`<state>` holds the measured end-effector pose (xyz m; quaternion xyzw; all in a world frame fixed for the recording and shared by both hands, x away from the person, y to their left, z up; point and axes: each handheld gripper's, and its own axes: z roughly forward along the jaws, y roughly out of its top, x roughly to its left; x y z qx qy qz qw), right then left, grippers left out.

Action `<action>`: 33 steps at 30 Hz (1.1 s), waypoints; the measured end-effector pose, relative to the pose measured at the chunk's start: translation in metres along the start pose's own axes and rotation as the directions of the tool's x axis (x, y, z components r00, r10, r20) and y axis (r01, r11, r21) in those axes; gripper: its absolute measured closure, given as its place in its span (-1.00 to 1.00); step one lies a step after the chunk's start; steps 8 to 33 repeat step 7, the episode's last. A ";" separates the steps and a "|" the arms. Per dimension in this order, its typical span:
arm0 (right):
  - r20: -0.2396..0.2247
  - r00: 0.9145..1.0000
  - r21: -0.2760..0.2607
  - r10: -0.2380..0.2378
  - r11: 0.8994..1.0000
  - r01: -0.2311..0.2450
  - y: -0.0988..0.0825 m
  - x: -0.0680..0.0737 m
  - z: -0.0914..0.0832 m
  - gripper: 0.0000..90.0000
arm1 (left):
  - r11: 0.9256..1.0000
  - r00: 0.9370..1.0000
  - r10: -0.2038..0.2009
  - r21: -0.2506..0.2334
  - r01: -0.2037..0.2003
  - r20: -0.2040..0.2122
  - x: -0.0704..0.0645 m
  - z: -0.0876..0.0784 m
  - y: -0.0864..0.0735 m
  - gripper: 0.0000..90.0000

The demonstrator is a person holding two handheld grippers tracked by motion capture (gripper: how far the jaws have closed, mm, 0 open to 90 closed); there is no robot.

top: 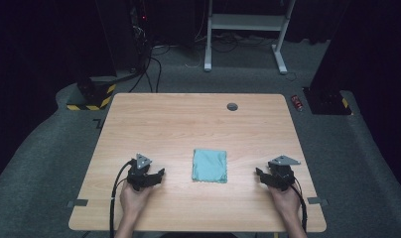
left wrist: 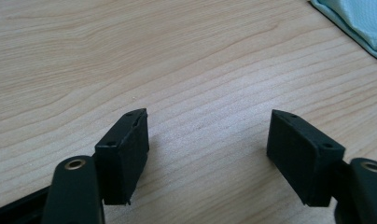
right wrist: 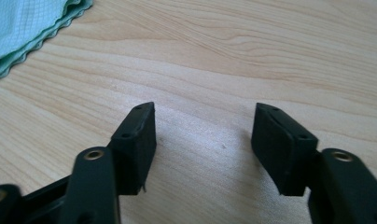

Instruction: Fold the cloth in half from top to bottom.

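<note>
A folded light-green cloth (top: 210, 165) lies flat near the middle of the wooden table (top: 188, 124). My left gripper (top: 156, 174) rests low over the table to the cloth's left, held in a hand, jaws open with bare wood between them. My right gripper (top: 262, 174) sits to the cloth's right, also open and empty. In the left gripper view the jaws of my left gripper (left wrist: 207, 135) stand wide apart, and a corner of the cloth (left wrist: 359, 21) shows at the top right. The right gripper (right wrist: 203, 130) is likewise spread, with the cloth's wavy edge (right wrist: 23, 28) at the top left.
A small dark round grommet (top: 232, 106) is set in the table near its far edge. Beyond the table stand a white desk frame (top: 245, 29), cables and dark equipment on grey carpet. Grey tape tabs (top: 77, 203) mark the table's near corners.
</note>
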<state>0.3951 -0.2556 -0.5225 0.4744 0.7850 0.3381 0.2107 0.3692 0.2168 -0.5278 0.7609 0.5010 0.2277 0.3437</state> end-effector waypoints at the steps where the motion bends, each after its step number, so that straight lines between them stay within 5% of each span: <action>1: 0.002 1.000 0.000 -0.006 1.000 0.006 0.000 0.001 0.000 -0.14 | 1.000 1.000 -0.001 0.001 0.001 0.000 0.000 0.000 0.000 -0.35; 33: -0.002 1.000 0.000 -0.013 1.000 0.013 0.000 0.001 0.000 -0.16 | 1.000 1.000 -0.003 0.001 0.003 0.002 0.000 0.000 0.000 -0.36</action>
